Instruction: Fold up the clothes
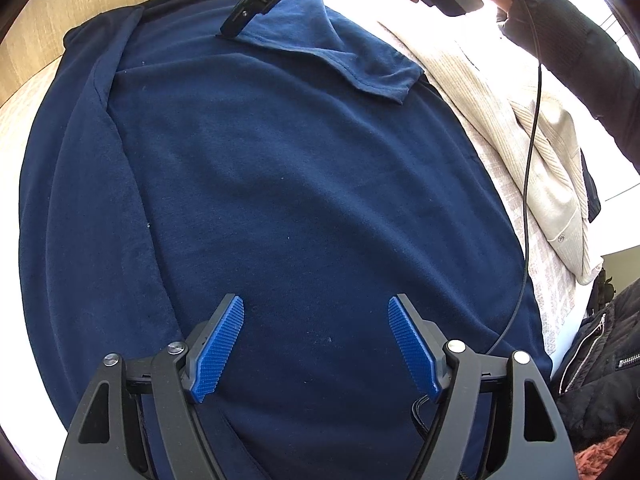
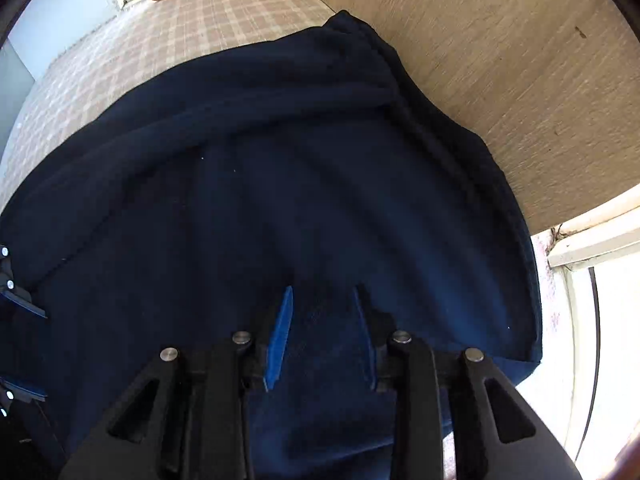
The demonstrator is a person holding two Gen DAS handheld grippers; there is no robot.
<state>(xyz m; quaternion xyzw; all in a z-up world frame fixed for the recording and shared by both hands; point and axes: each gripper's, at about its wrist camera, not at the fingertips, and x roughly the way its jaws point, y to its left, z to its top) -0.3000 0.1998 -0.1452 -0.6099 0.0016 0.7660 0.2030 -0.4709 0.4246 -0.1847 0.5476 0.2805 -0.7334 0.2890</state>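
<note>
Both tools point down at a navy shirt (image 1: pixel 280 184) spread flat on a checked counter (image 2: pixel 168 36). Left tool (image 1: pixel 316 344) hovers with its blue pads wide apart, gripping nothing. Right tool (image 2: pixel 322 332) stands partly open over a folded-in sleeve (image 1: pixel 340 60), cloth between its pads, none visibly pinched. A beige cardigan (image 1: pixel 536 152) lies beside the shirt.
</note>
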